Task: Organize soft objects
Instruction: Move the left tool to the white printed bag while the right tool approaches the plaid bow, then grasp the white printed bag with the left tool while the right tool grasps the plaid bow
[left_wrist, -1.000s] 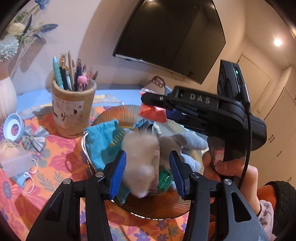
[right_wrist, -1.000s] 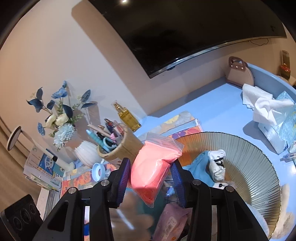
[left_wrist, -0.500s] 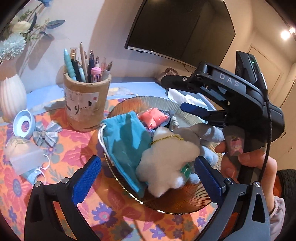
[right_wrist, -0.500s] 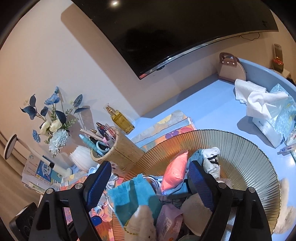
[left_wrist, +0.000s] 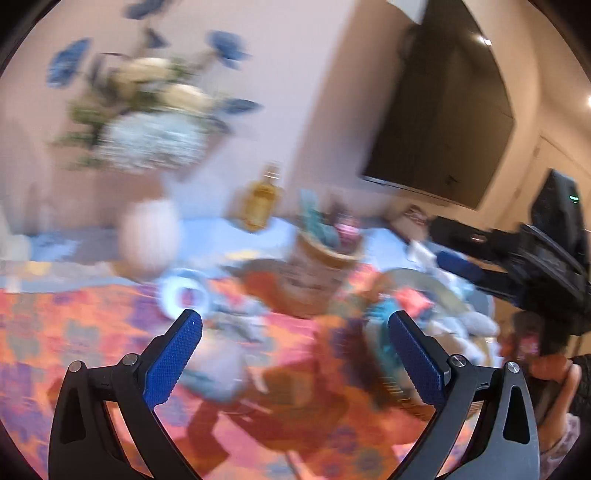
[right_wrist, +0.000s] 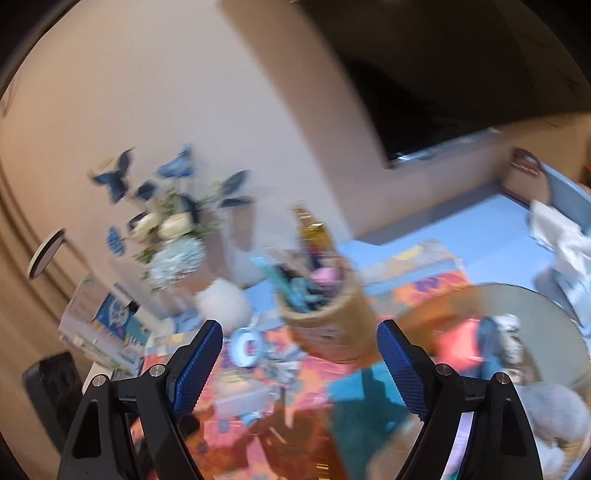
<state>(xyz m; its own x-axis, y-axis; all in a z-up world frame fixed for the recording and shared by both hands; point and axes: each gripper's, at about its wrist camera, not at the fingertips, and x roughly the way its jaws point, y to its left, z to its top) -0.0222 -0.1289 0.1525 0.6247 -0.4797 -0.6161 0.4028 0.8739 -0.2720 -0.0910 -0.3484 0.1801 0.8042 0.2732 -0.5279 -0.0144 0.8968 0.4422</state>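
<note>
You are holding your left claw (left_wrist: 295, 339) and right claw (right_wrist: 300, 349) spread wide with nothing between the pads, because the soft toys and pouches (right_wrist: 491, 347) are lying heaped in the ribbed amber glass plate (right_wrist: 554, 314) at three o'clock on the bench (right_wrist: 461, 229).

Stood near the counter's (right_wrist: 461, 218) back edge: vase (right_wrist: 221, 304) at left, bottle (right_wrist: 312, 232) behind pen cup (right_wrist: 328, 325). Lay before the vase: tape ring (right_wrist: 245, 347). Sat right of the cup: plate (right_wrist: 554, 314), soft toys (right_wrist: 554, 410) piled in it.
</note>
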